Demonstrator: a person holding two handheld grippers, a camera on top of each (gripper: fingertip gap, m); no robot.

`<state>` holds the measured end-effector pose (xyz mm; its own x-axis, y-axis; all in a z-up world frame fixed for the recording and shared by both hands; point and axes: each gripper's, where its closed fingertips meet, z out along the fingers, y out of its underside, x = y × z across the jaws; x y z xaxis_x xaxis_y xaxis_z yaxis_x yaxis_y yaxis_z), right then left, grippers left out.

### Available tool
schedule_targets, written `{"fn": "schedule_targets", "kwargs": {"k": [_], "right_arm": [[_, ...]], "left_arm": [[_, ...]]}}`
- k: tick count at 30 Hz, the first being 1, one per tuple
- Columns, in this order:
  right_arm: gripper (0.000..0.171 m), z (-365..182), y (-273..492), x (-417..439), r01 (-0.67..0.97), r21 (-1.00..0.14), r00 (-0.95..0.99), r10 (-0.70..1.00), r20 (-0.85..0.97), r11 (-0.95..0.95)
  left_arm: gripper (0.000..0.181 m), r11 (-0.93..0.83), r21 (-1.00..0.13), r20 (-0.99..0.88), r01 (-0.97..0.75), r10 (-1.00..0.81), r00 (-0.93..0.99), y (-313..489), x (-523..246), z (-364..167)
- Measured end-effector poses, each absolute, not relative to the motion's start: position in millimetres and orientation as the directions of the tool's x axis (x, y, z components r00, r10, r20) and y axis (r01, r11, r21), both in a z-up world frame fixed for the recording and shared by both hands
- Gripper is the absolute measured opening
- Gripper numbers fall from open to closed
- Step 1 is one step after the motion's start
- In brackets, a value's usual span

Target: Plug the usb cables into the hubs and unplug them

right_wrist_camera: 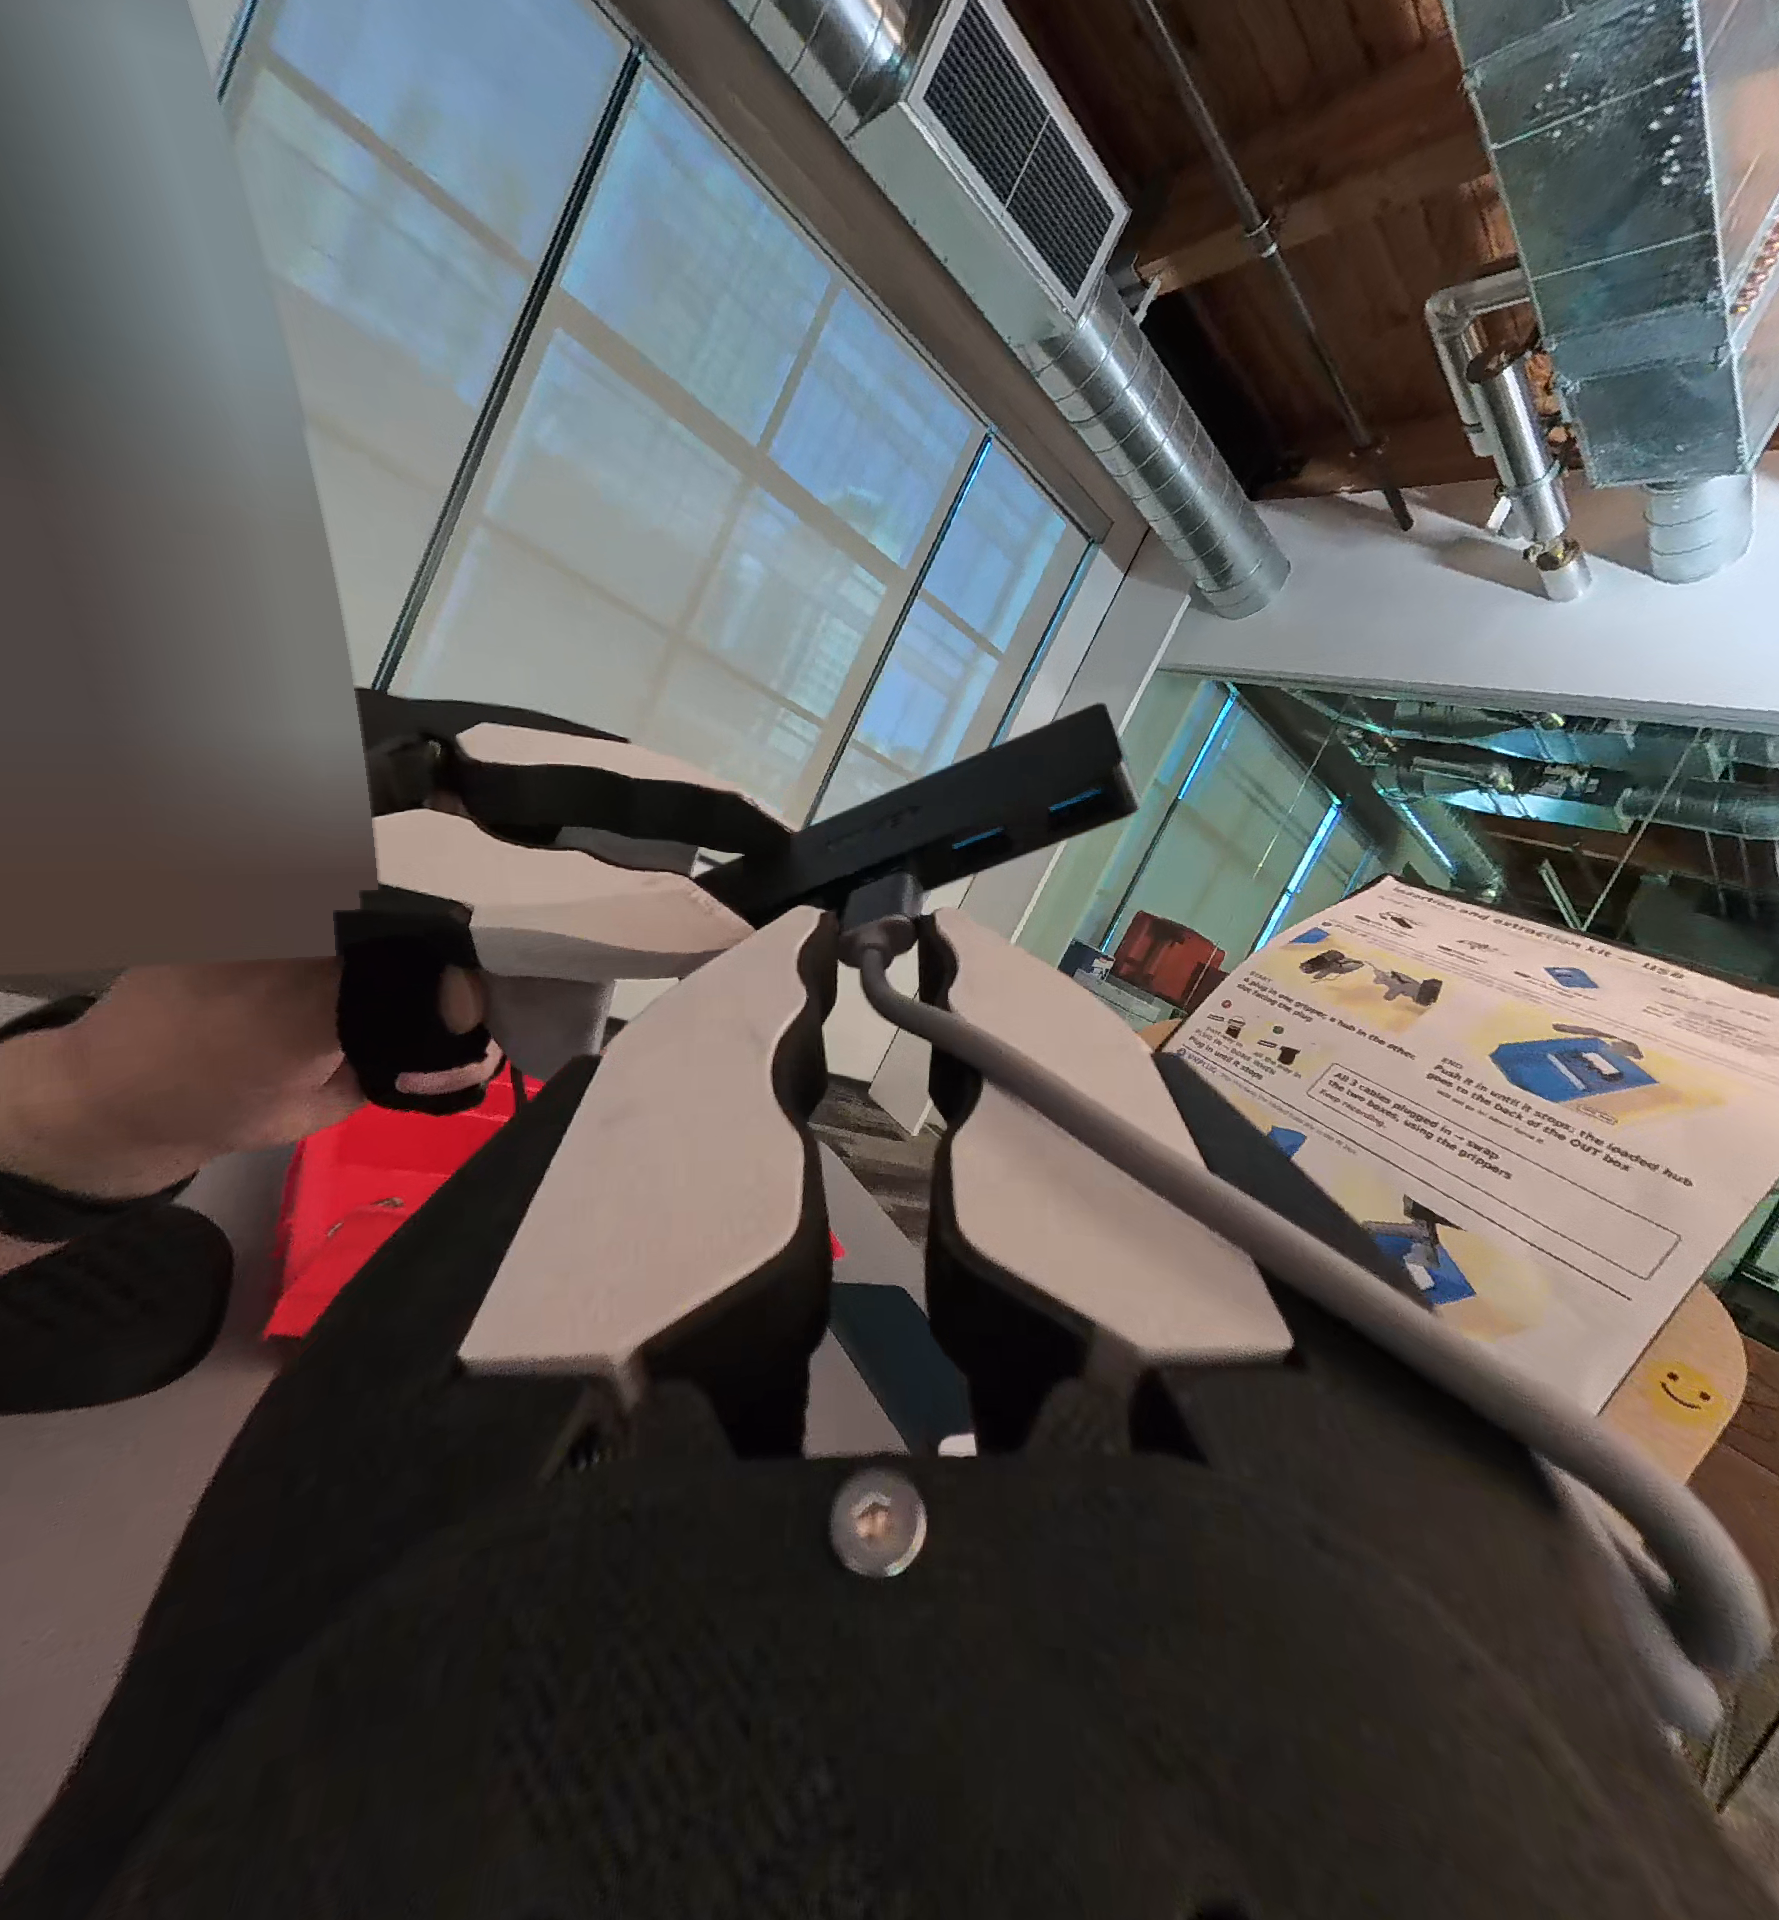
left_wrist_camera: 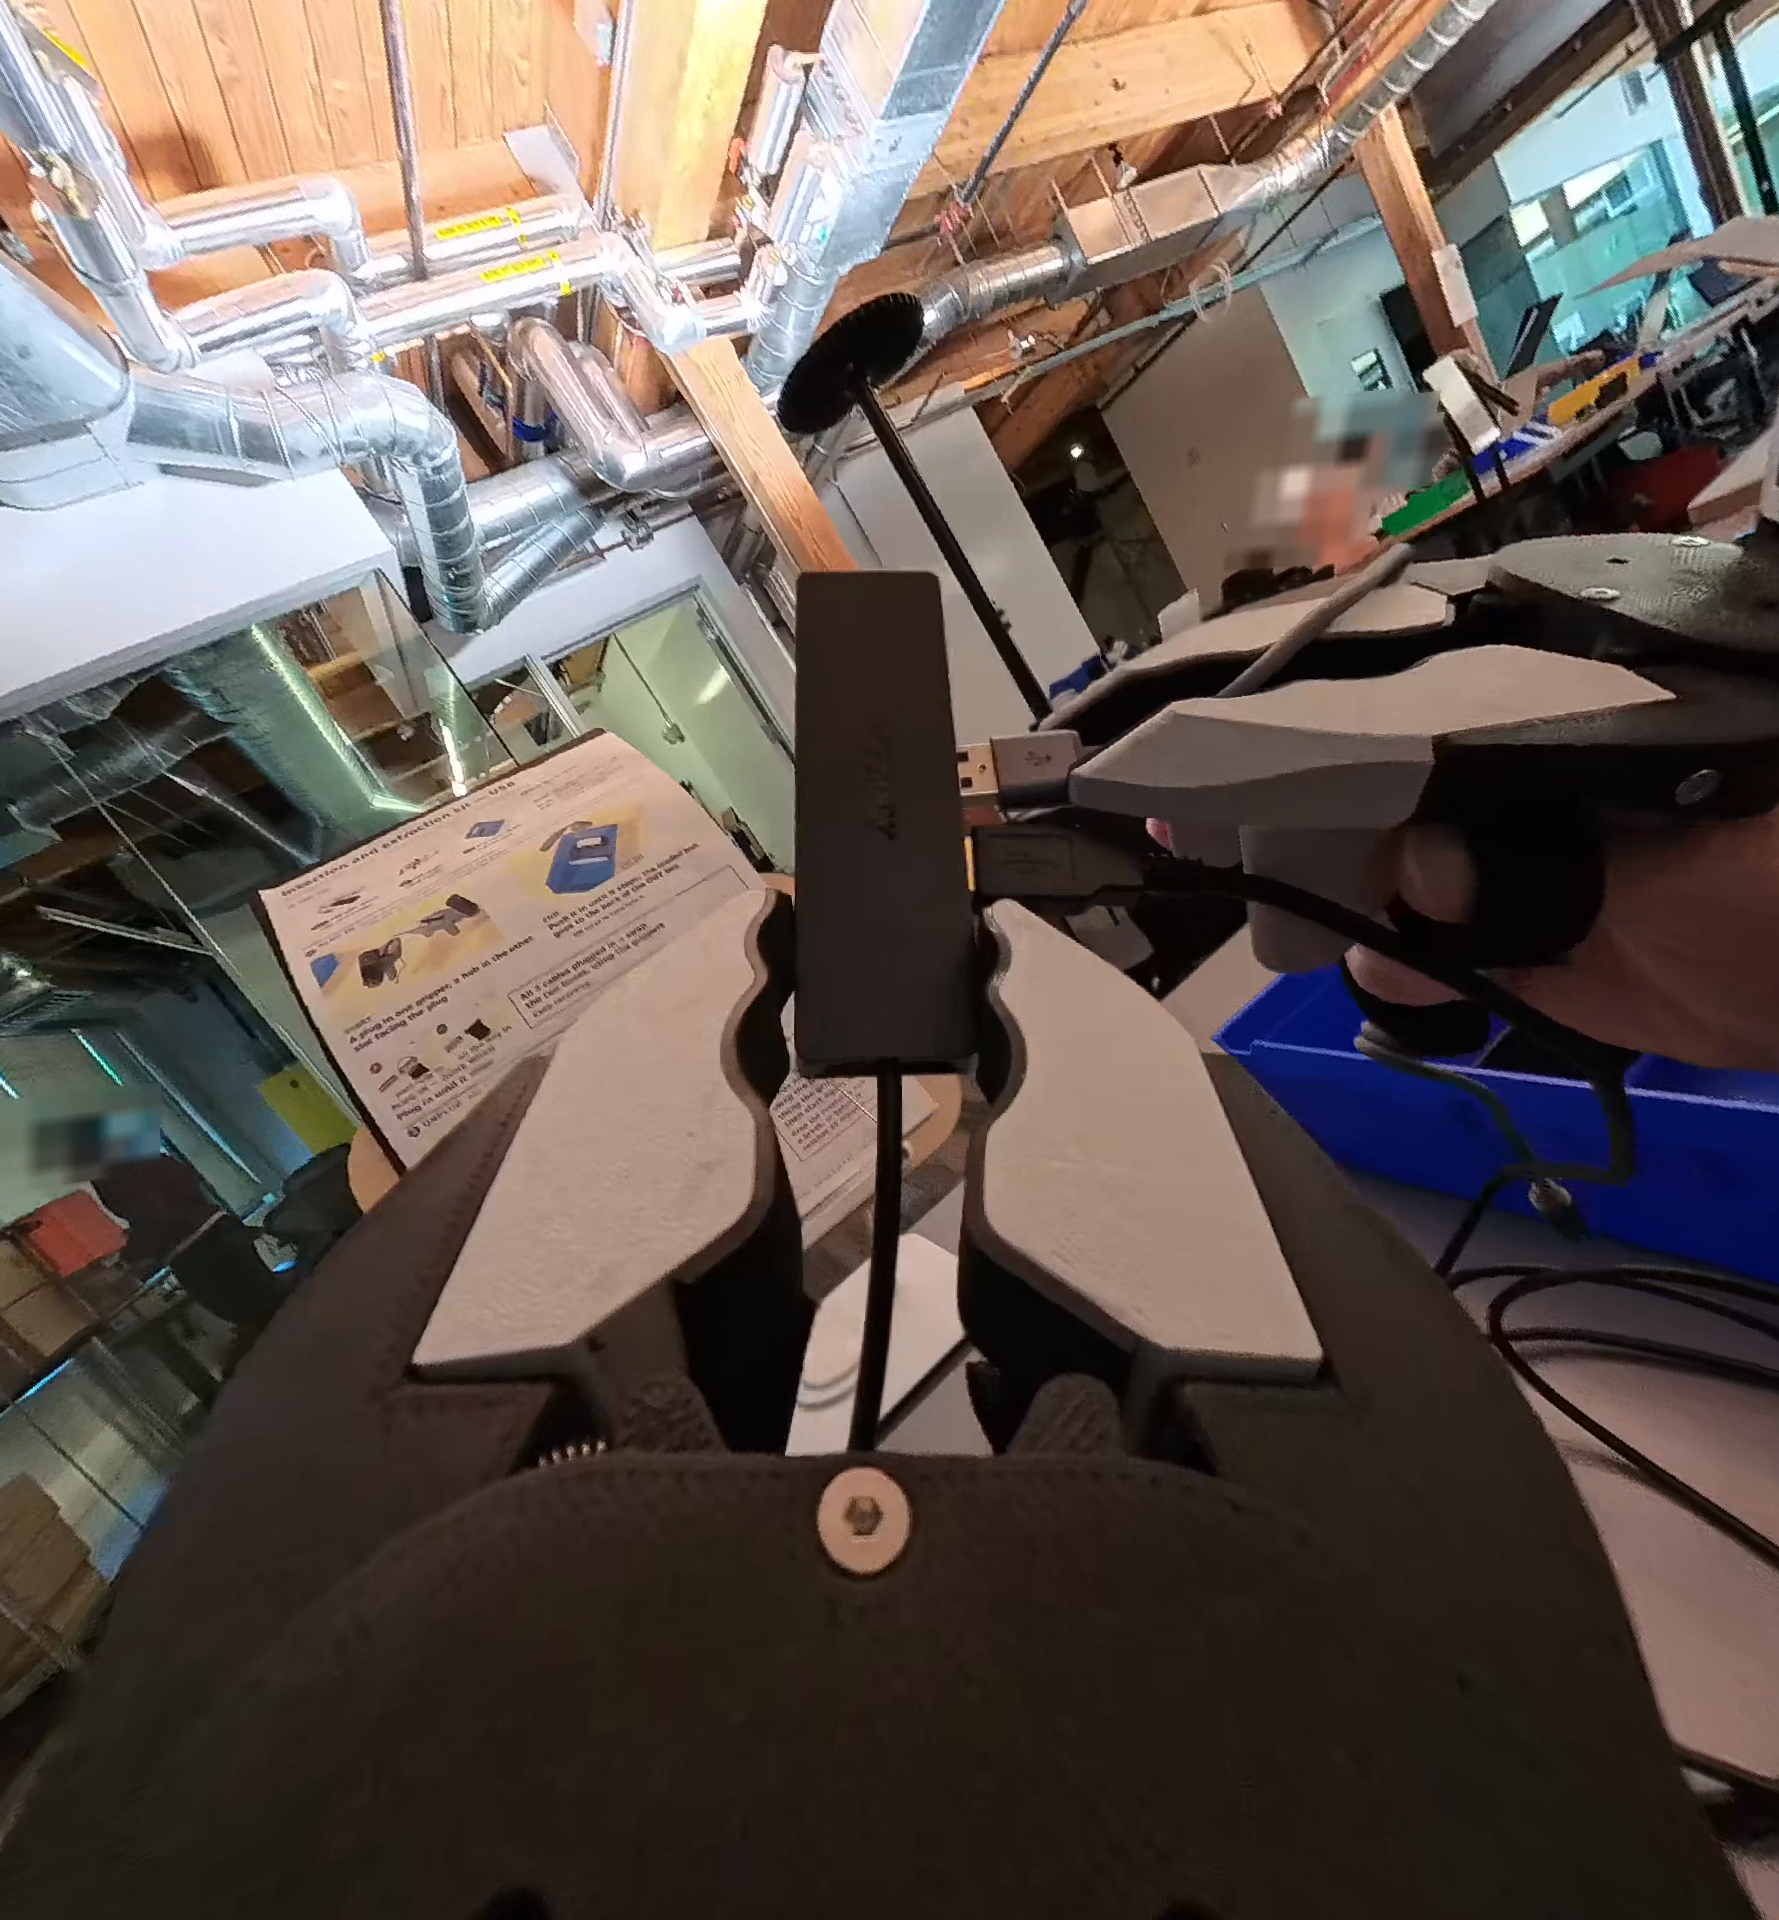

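My left gripper (left_wrist_camera: 880,971) is shut on the lower end of a black USB hub (left_wrist_camera: 874,790) and holds it upright in the air. A black plug (left_wrist_camera: 1046,864) sits in the hub's right side. My right gripper (right_wrist_camera: 874,930) is shut on a grey USB plug (right_wrist_camera: 880,896). The grey plug's metal tip (left_wrist_camera: 978,774) meets the hub's side just above the black plug; part of the metal still shows. In the right wrist view the hub (right_wrist_camera: 926,821) shows two free blue ports, and the left gripper (right_wrist_camera: 750,862) holds it from the left. The right gripper (left_wrist_camera: 1082,774) reaches in from the right.
A printed instruction sheet (left_wrist_camera: 511,935) stands behind the hub, also in the right wrist view (right_wrist_camera: 1487,1091). A blue bin (left_wrist_camera: 1643,1143) and loose black cables (left_wrist_camera: 1643,1340) lie on the table at right. A red bin (right_wrist_camera: 376,1195) sits below the left hand. The gap from one gripper's tips to the other's is roughly 4 cm.
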<state>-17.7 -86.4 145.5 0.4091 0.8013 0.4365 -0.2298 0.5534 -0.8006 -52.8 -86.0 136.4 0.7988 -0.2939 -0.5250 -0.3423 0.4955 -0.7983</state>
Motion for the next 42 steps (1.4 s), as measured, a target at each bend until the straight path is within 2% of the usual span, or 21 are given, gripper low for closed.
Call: {"fn": "schedule_targets", "kwargs": {"k": [8, 20, 23, 29, 42], "right_arm": [[0.014, 151, -89, -18, -0.300, -0.850, 0.362, 0.876, 0.319, 0.433], [0.011, 150, -91, -20, -0.432, -0.898, 0.092, 0.995, 0.045, 0.080], [0.010, 148, -90, -21, -0.462, -0.887, 0.045, 0.999, -0.011, 0.011], [0.009, 145, -89, -24, -0.452, -0.892, 0.039, 0.999, -0.029, -0.008], [0.009, 136, -83, -31, -0.390, -0.921, 0.114, 0.993, -0.019, 0.027]], "left_arm": [[0.032, 0.558, -0.759, -0.532, -0.335, -0.235, 0.813, -93, -54, 143], [0.032, 0.570, -0.769, -0.507, -0.289, -0.268, 0.819, -93, -52, 142], [0.033, 0.563, -0.752, -0.537, -0.342, -0.222, 0.814, -87, -53, 138], [0.033, 0.571, -0.725, -0.563, -0.386, -0.168, 0.810, -84, -54, 136], [0.033, 0.510, -0.608, -0.713, -0.609, -0.014, 0.701, -75, -62, 130]]}}
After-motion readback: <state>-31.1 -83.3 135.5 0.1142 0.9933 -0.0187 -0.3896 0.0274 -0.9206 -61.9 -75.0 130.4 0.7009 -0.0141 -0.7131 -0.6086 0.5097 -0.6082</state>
